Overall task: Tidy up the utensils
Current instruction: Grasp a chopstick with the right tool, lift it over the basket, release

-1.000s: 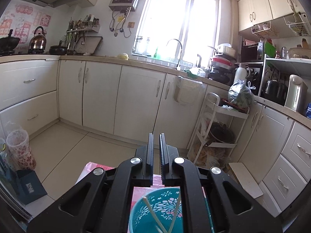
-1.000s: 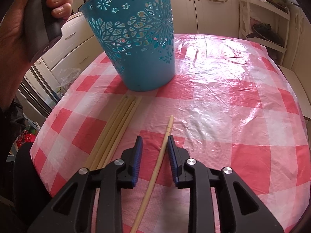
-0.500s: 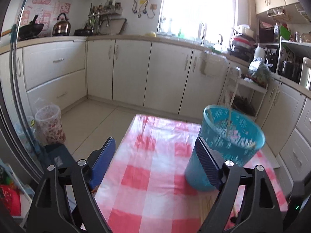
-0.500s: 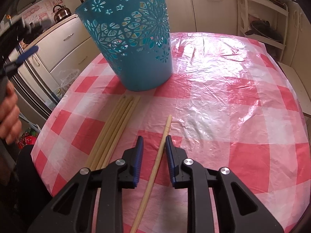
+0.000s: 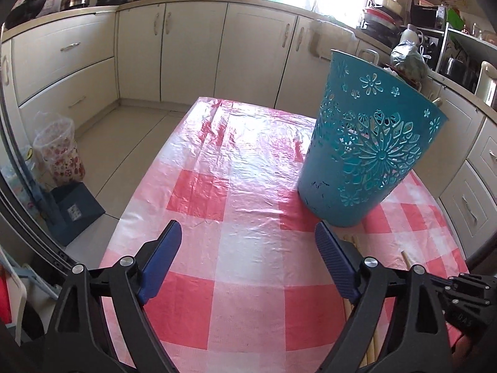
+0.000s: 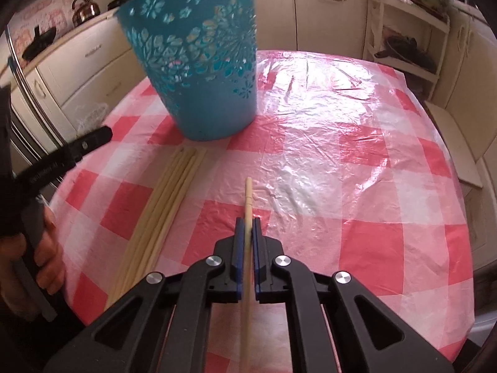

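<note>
right tool (image 6: 245, 227) — clenched on one chopstick (image 6: 248, 199) near the bench's (image 6: 357, 143) front edge | left tool (image 5: 247, 259) — released, over the bench's left side | chopstick bundle (image 6: 161, 214) lies just before the blue basket (image 6: 198, 62)

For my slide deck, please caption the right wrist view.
Right gripper shut on a single chopstick, beside a chopstick bundle and teal basket.

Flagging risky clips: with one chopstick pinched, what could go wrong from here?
The right tool pinches the chopstick near one end, so it may pivot or slip when lifted. The blue basket is light and unheld, since the left tool is open; a nudge could tip it.
</note>
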The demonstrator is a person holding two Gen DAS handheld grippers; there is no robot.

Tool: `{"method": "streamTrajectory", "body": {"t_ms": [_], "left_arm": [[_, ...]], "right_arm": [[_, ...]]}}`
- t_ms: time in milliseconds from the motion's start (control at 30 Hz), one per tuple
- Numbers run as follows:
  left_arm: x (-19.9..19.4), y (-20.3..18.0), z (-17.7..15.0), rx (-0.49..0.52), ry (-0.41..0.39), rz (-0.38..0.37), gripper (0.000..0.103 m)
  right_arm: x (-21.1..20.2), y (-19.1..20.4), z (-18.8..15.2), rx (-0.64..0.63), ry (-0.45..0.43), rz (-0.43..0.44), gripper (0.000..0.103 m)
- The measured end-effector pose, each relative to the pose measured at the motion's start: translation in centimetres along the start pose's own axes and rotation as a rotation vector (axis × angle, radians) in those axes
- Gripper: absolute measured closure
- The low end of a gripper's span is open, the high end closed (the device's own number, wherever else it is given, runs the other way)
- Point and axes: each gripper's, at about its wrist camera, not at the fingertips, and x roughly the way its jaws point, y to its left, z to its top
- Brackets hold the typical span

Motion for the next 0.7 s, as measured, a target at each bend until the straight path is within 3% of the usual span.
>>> {"method": "streamTrajectory", "body": {"t_ms": [200,367,567,700], "left_arm": [[0.4,0.0,0.2,-0.011,0.019,-0.005,0.018],[0.5,0.1,0.4,-0.024,0.021,-0.004,0.018],[0.7,0.2,0.4,-0.036,0.028,-0.009,0.018],[0.7,0.5,0.5,-0.047,0.029,-0.015,0.018]], "right_arm": [[-6.1,-1.6,2.6,0.099,-0.152,0.213,0.097],[-10.6,-1.1,8.1,0.138,-0.312,0.341,0.097],[-12.5,0.9,16.6,0.147,-0.521,0.336,0.097],[-11.1,2.0,19.8,0.163,-0.636,0.193,0.097]]}}
